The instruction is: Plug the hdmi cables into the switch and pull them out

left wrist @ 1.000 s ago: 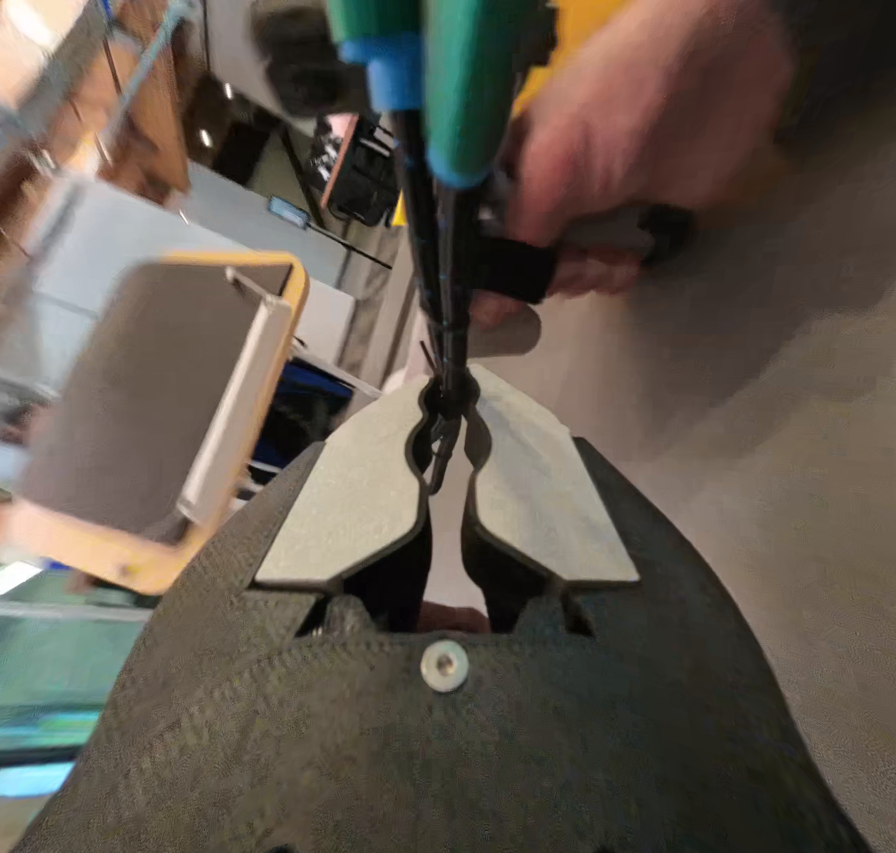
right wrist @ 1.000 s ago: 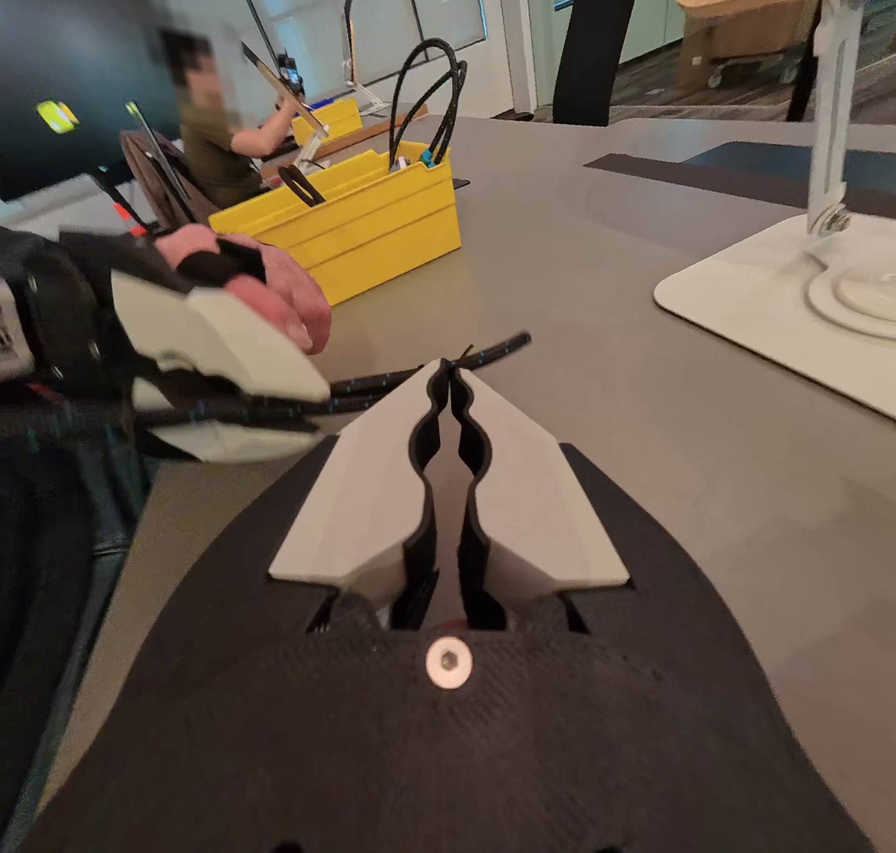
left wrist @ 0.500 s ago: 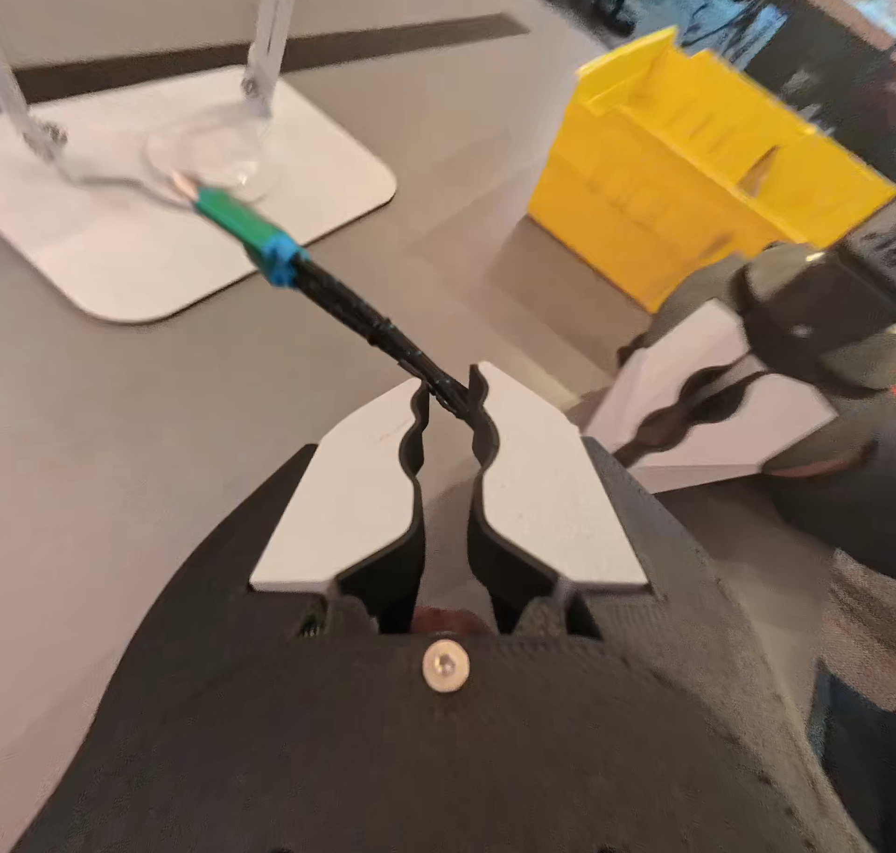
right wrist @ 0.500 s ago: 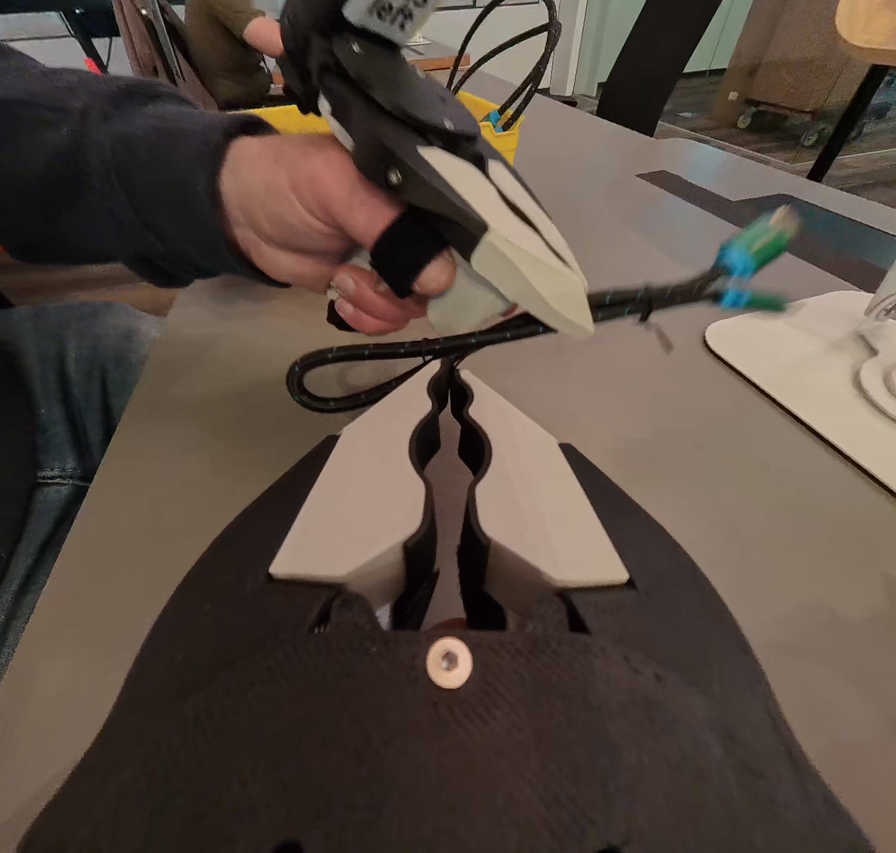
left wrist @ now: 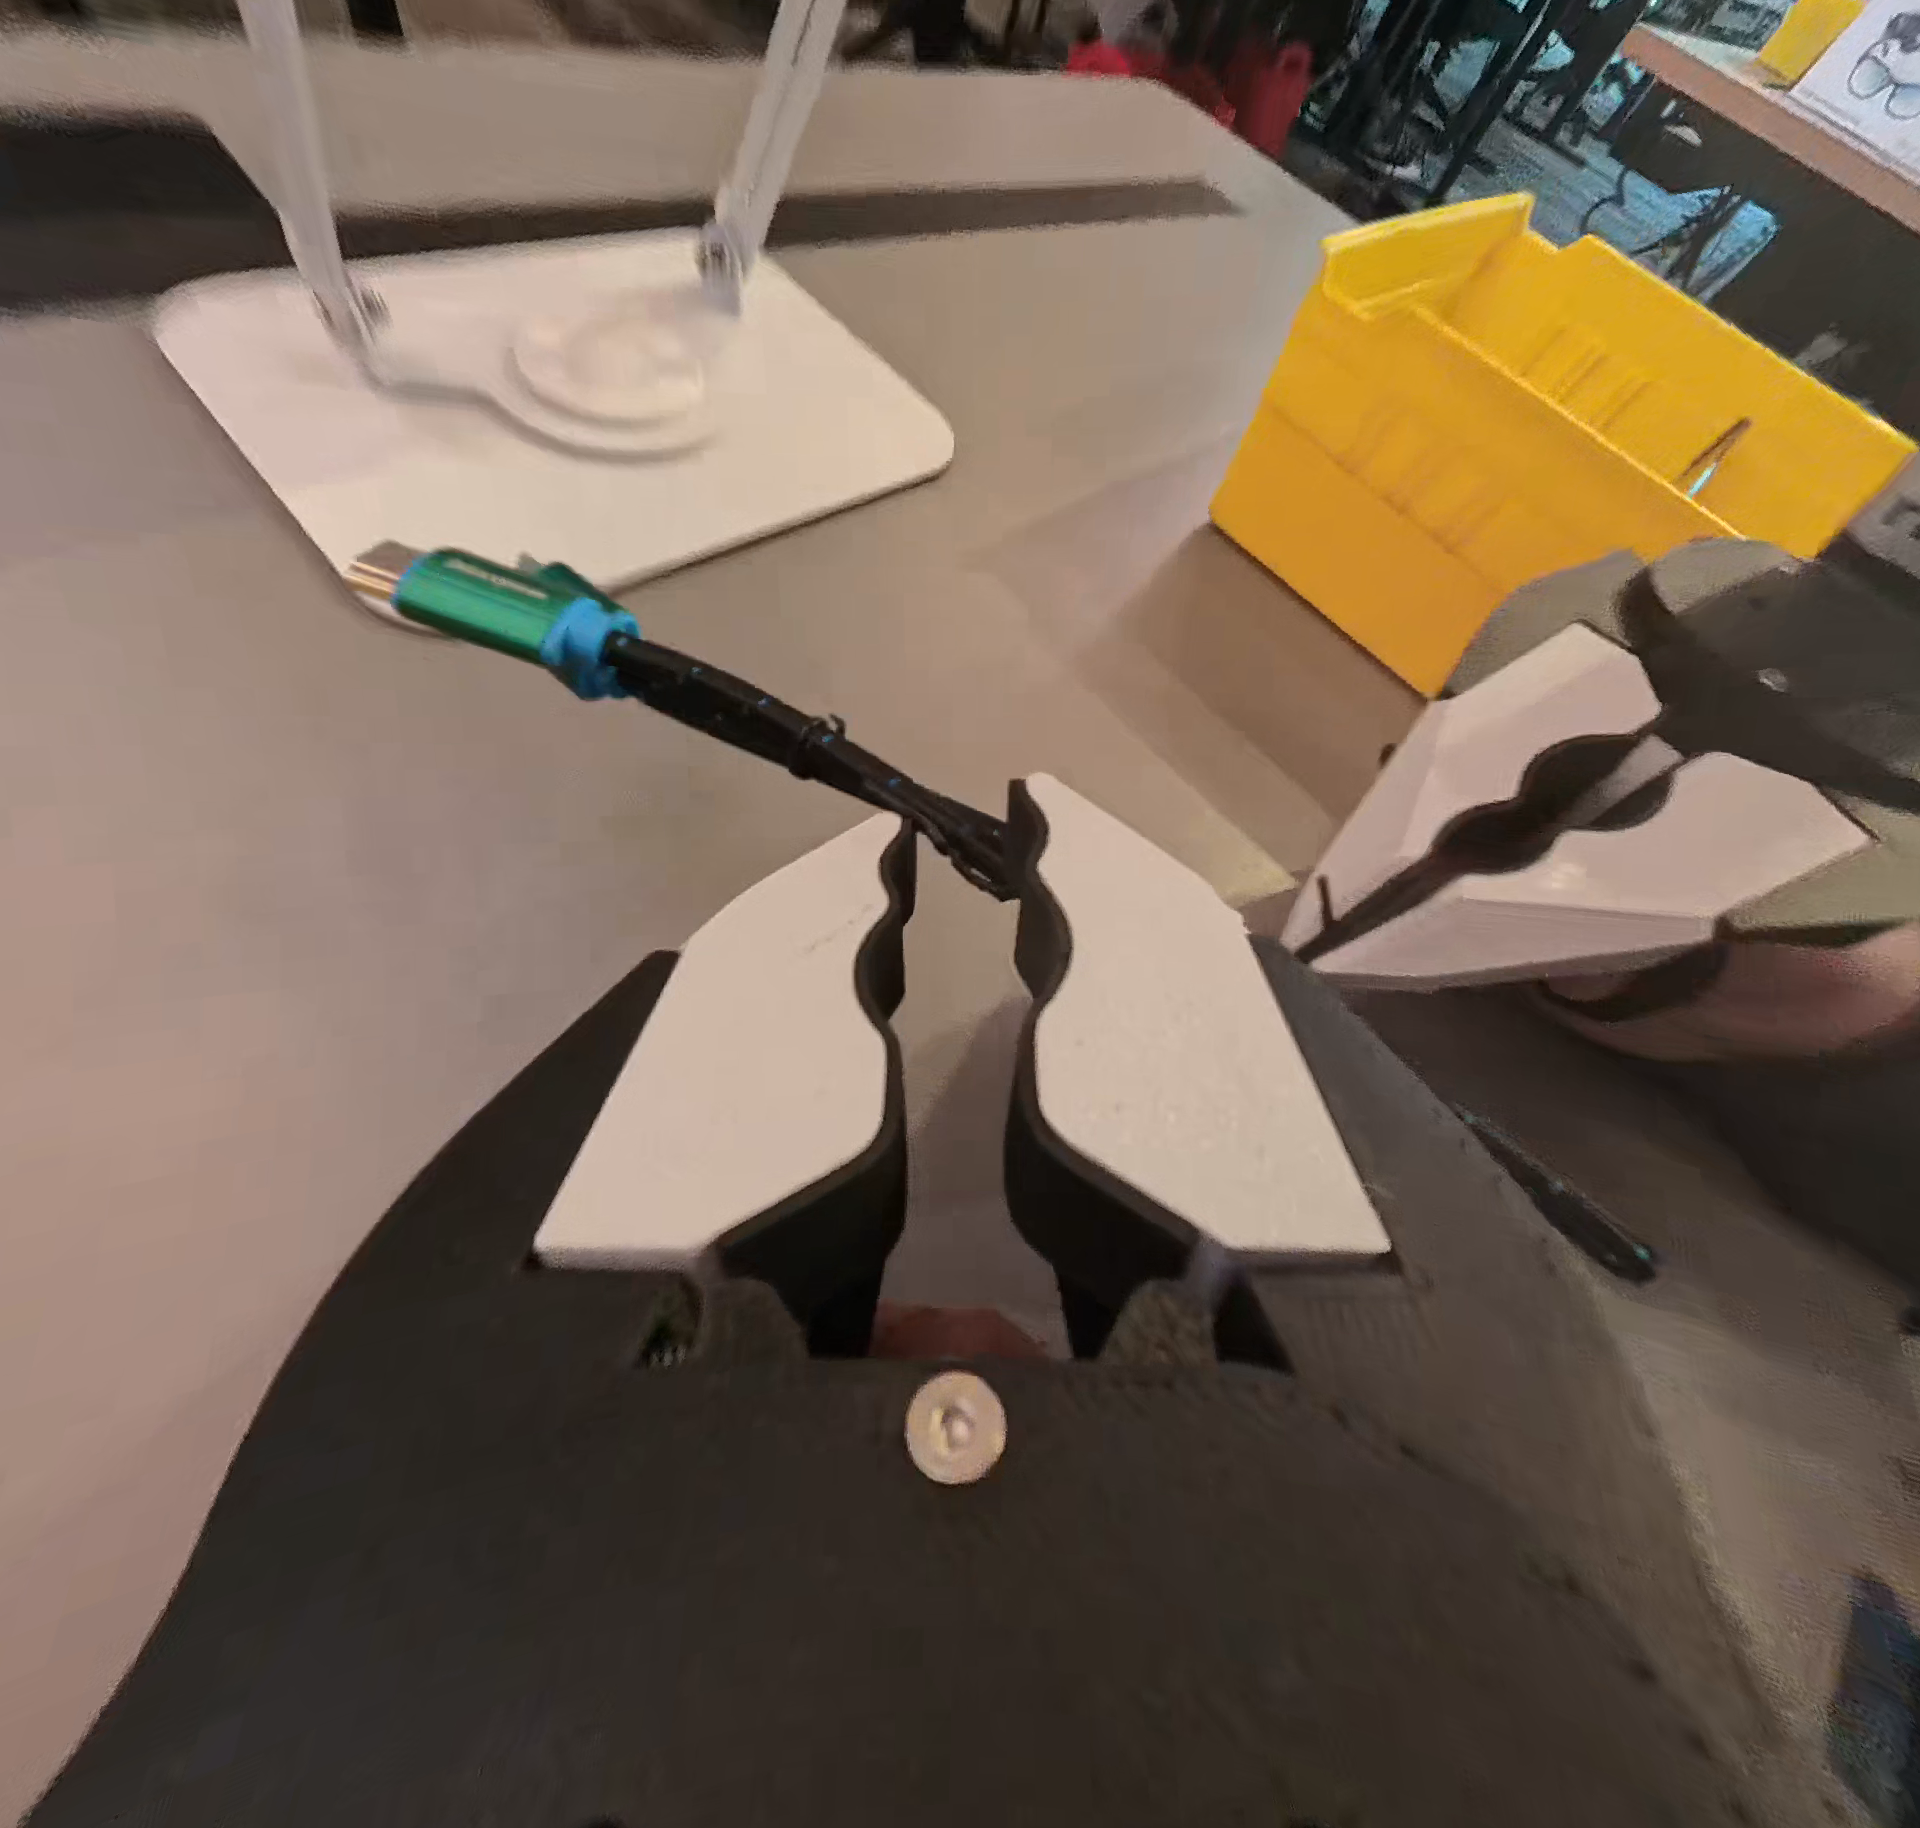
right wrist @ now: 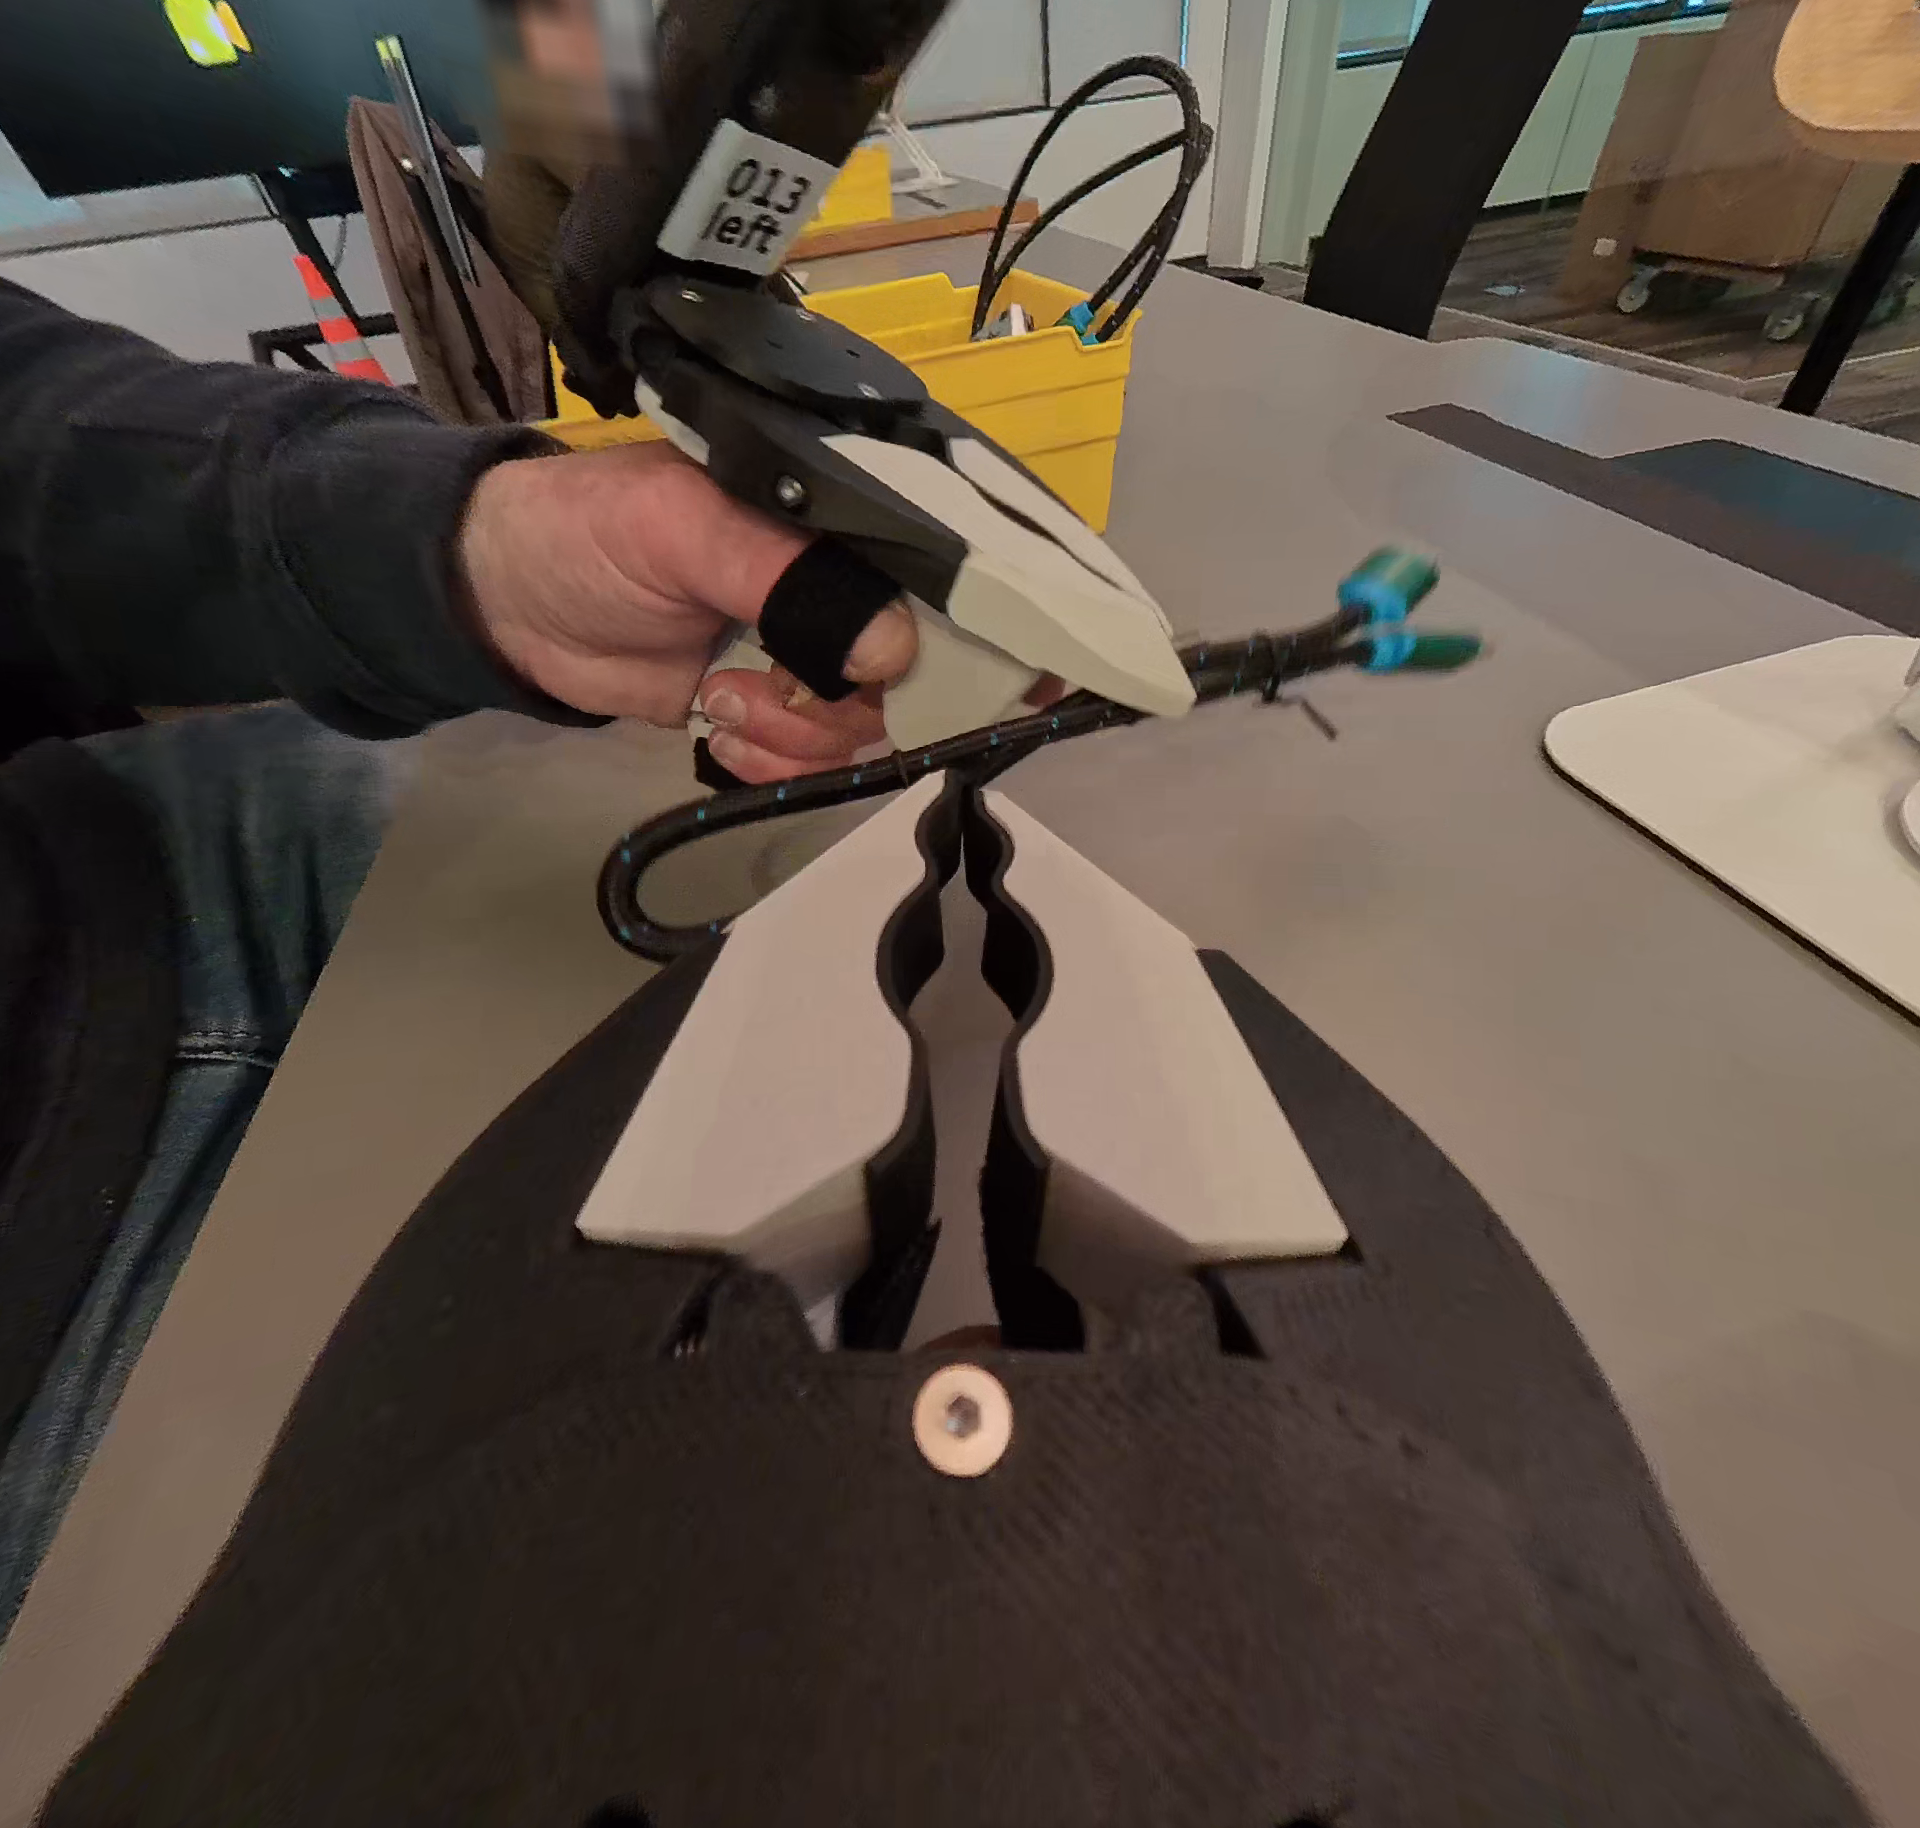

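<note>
A black braided hdmi cable point(left wrist: 727, 703) with a green plug point(left wrist: 468, 599) sticks out forward-left from my left gripper point(left wrist: 961, 838), which is shut on it at the fingertips. In the right wrist view the left gripper point(right wrist: 1153, 682) holds the folded cable point(right wrist: 1049, 724) above the table. Two green plugs point(right wrist: 1392, 581) point right and a loop point(right wrist: 644, 905) hangs left. My right gripper point(right wrist: 961, 791) is shut, its tips pinching the same cable at a thin black tie. It also shows in the left wrist view point(left wrist: 1320, 931). No switch is in view.
A white stand base point(left wrist: 810, 448) lies on the grey table point(left wrist: 260, 895) just beyond the plug. A yellow bin point(right wrist: 1029, 396) with more looped cables stands at the back. A person's hand point(right wrist: 613, 594) and dark sleeve hold the left gripper. A person sits far behind.
The left gripper swung round from pointing up to pointing across the table. In the last half second it eased forward, bringing the plug closer to the stand base. The right gripper stayed shut, almost still.
</note>
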A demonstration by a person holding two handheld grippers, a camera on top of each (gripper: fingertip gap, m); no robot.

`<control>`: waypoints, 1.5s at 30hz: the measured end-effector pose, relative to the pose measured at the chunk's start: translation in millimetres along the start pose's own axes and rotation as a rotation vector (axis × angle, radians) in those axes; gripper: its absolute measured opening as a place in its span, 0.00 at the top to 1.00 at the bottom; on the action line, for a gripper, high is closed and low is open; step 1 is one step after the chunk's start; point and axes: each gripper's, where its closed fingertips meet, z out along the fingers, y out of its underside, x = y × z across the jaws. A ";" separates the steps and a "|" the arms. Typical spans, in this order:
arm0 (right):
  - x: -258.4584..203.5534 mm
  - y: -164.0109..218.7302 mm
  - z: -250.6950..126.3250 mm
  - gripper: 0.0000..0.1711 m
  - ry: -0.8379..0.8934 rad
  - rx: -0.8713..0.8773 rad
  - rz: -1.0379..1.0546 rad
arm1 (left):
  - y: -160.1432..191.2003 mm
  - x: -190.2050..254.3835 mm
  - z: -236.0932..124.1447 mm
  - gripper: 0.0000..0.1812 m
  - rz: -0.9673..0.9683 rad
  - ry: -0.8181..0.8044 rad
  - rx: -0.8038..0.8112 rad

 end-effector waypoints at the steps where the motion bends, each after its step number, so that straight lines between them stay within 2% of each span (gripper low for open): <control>1: -0.3 -0.6 0.2 1.00 -0.008 0.005 0.011 | -5.8 0.1 -5.9 0.91 0.068 -0.031 0.031; 4: 1.4 -2.9 -1.9 1.00 -0.020 0.026 0.040 | -22.8 2.6 -24.5 0.88 0.334 -0.155 0.117; 7: 1.3 -2.7 -1.8 1.00 -0.026 0.025 0.047 | -29.4 11.6 -33.8 0.88 0.428 -0.186 0.145; 8: 1.1 -2.5 -1.9 1.00 -0.028 0.024 0.048 | -28.9 12.1 -34.3 0.88 0.408 -0.184 0.138; 12: 1.0 -3.5 -4.2 1.00 -0.036 0.035 0.060 | -10.3 4.0 -27.4 0.87 0.074 -0.063 0.029; 13: 0.1 -1.9 -3.5 1.00 -0.038 0.022 0.057 | -6.5 1.8 -26.2 0.87 0.042 -0.049 0.017; 16: -3.3 3.1 -0.2 1.00 -0.048 -0.017 0.039 | -1.1 -1.0 -26.7 0.86 0.108 -0.074 -0.015; 18: 2.5 -1.4 -4.8 1.00 -0.039 0.021 0.082 | 0.3 -6.5 -27.8 0.76 0.049 -0.069 -0.020; 20: 7.9 -4.9 -11.3 1.00 -0.035 0.056 0.119 | 5.8 -4.5 -28.5 0.64 -0.040 0.005 -0.041; 21: 8.5 -5.3 -13.1 1.00 -0.035 0.062 0.123 | 6.4 -4.4 -31.3 0.59 -0.025 0.010 -0.026; 24: 8.9 -4.5 -13.3 1.00 -0.032 0.057 0.123 | 14.0 -11.2 -37.8 0.59 0.340 -0.173 -0.054; 30: 6.6 -5.5 -11.5 1.00 -0.047 0.063 0.132 | 23.5 19.6 -22.0 0.64 0.998 -0.315 -0.071; 32: 4.1 -7.1 -11.5 1.00 -0.062 0.074 0.135 | 22.2 21.4 -11.9 0.73 1.143 -0.351 -0.062; 34: 1.2 -10.5 -12.0 1.00 -0.080 0.095 0.136 | 21.0 18.9 -2.6 0.88 1.201 -0.368 -0.057; 35: 0.6 -13.2 -13.0 1.00 -0.085 0.111 0.138 | 18.7 18.0 -0.1 0.94 1.189 -0.369 -0.042; 39: 3.8 -30.4 -21.4 1.00 -0.057 0.181 0.111 | 6.0 26.8 -2.5 0.95 1.088 -0.255 -0.037; 42: 8.0 -56.7 -32.2 1.00 -0.020 0.270 0.067 | -10.6 43.3 -10.5 0.97 0.816 -0.034 -0.043; 45: 7.4 -85.8 -41.3 1.00 0.031 0.328 -0.023 | -24.8 69.4 -18.3 0.97 0.445 0.243 -0.050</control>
